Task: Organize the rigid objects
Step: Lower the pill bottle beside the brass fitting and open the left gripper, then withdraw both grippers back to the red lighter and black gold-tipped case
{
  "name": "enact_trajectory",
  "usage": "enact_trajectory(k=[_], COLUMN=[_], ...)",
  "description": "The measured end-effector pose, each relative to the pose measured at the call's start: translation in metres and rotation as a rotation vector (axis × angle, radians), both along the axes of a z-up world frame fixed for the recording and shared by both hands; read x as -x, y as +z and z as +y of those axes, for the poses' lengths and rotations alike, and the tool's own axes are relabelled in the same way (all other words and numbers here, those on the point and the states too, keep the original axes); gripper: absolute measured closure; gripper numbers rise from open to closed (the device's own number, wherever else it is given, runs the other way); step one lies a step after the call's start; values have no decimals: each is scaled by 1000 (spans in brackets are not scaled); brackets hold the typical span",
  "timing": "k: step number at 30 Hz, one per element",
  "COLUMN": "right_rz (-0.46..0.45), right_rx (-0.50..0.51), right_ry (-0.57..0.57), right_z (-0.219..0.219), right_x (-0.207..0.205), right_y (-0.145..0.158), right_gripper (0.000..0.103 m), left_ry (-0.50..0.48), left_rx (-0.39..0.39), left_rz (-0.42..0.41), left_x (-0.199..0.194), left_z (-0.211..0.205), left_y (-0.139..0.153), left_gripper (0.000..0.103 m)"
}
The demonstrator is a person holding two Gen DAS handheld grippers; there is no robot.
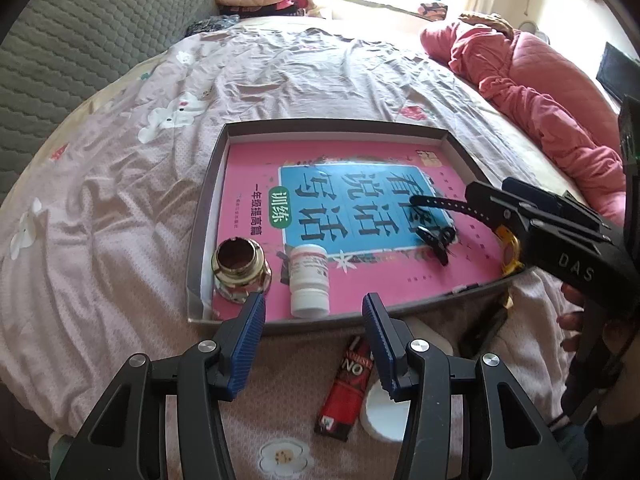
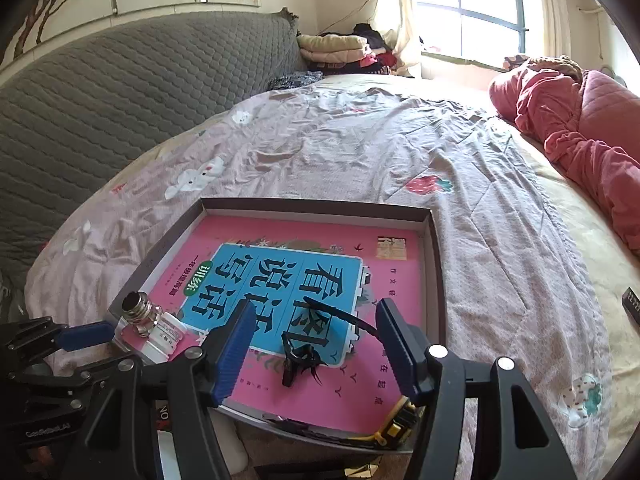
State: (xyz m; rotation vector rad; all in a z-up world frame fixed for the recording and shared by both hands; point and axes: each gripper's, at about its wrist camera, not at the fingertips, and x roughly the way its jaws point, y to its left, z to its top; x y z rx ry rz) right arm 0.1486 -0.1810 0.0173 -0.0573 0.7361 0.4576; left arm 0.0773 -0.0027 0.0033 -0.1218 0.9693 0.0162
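Observation:
A shallow grey box (image 1: 208,184) (image 2: 436,264) lies on the bed with a pink book (image 1: 360,288) (image 2: 320,400) flat inside. On the book stand a brass lamp socket (image 1: 239,266) (image 2: 138,312), a white pill bottle (image 1: 309,280) (image 2: 166,336) on its side, a black hair clip (image 1: 436,240) (image 2: 298,360) with a long strap, and a yellow tape measure (image 1: 509,254) (image 2: 394,428) at the box's near right corner. My left gripper (image 1: 314,338) is open, just short of the bottle. My right gripper (image 2: 316,348) is open over the clip.
A red lighter (image 1: 346,392) and a white lid (image 1: 380,412) lie on the bedspread below the left gripper. A pink quilt (image 1: 540,92) (image 2: 580,120) is bunched at the far right. A grey padded headboard (image 2: 120,88) and folded clothes (image 2: 340,50) stand behind.

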Motion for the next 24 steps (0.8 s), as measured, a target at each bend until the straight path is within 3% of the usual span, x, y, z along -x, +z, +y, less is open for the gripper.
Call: enact_trajectory(k=[15,24], right_rz=[-7,76], right_rx=[-133,-136], right_ry=[-93,-137], right_z=[-47,-47], right_x=[51,64], right_y=[1,-19], right_gripper=[41,40], left_ry=[-97,-131], left_rx=[34,37], left_rz=[22,53], left_x=[27,42], left_z=[-23,-28], left_y=[-8,-17], left_gripper=[51,51])
